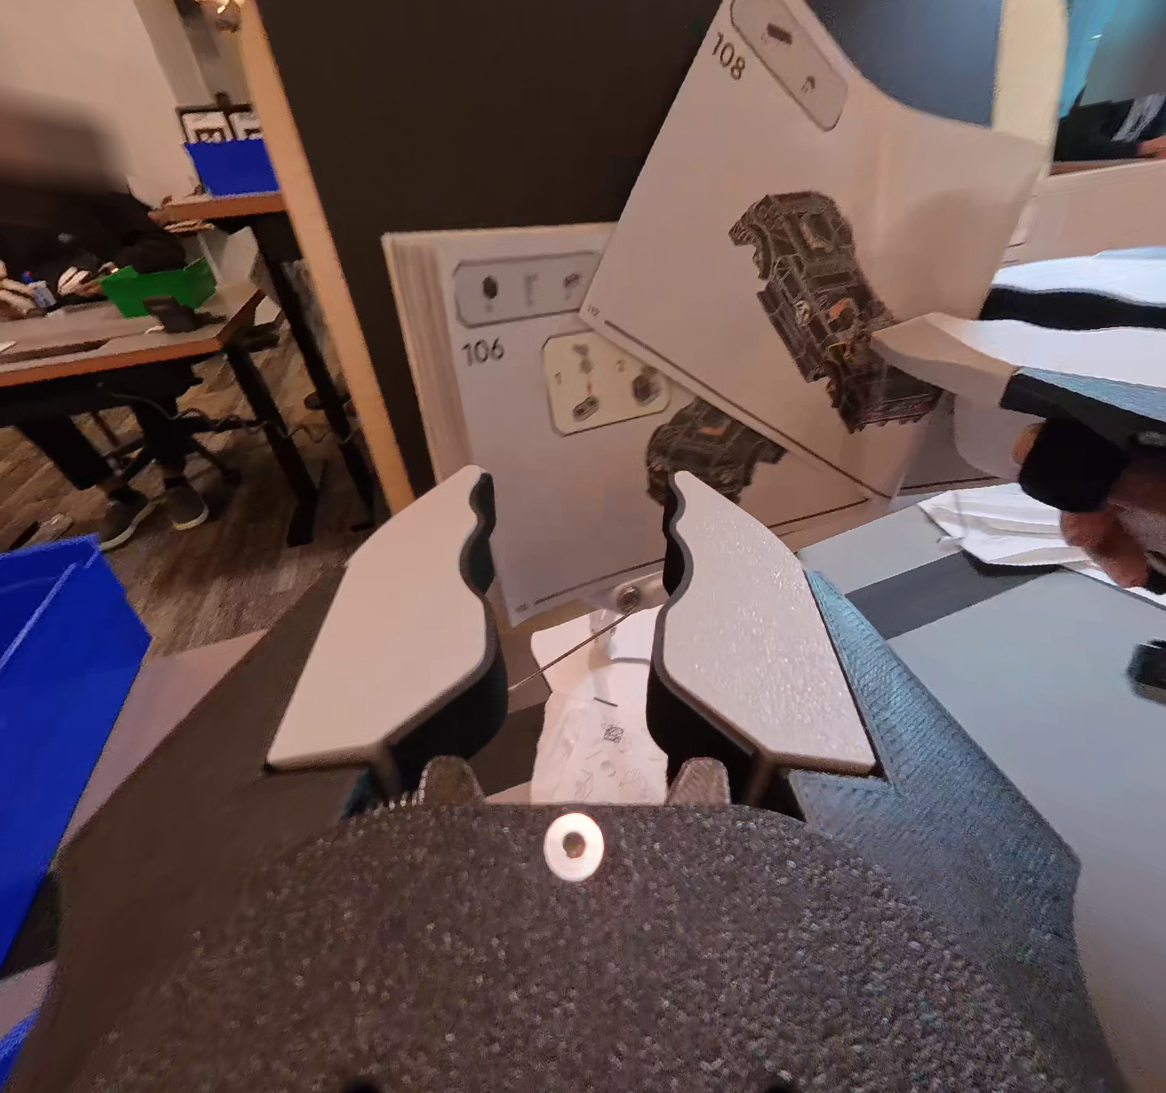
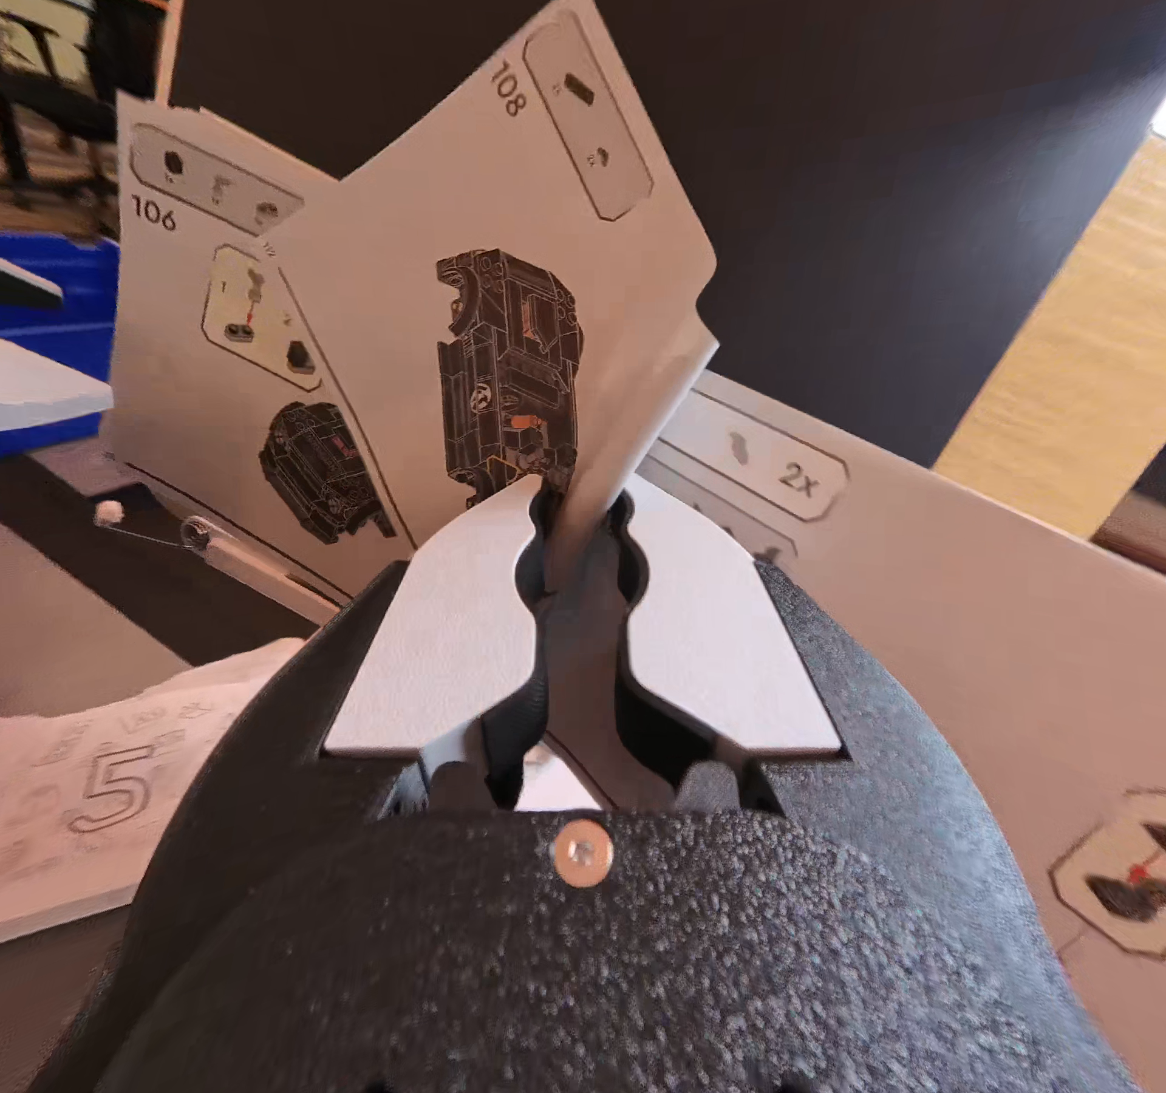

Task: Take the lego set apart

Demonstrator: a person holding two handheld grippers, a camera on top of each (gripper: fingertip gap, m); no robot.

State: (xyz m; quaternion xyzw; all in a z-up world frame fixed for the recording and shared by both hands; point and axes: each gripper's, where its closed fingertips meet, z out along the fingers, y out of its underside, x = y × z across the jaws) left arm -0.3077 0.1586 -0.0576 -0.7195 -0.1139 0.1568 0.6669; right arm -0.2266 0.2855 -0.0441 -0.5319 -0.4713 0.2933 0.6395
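White page (image 2: 505, 318) of instruction booklet (image 1: 505, 432) stood lifted, tilted, long axis rising from pinched lower edge toward dark wall panel (image 1: 505, 85). Right gripper (image 2: 577, 498) was clamped on page edge, paper wedged between tips. Left gripper (image 1: 577, 495) hung spread and empty, booklet's left page just beyond tips. Booklet was propped open, upright, on grey table (image 1: 1009, 652); loose printed sheets (image 2: 94, 810) lay near. Blue bin (image 1: 57, 716) sat left. Farther left, seated person at desk (image 1: 126, 356). No lego model seen, only printed drawings.

Two claws (image 1: 577, 533), one booklet (image 2: 208, 318).
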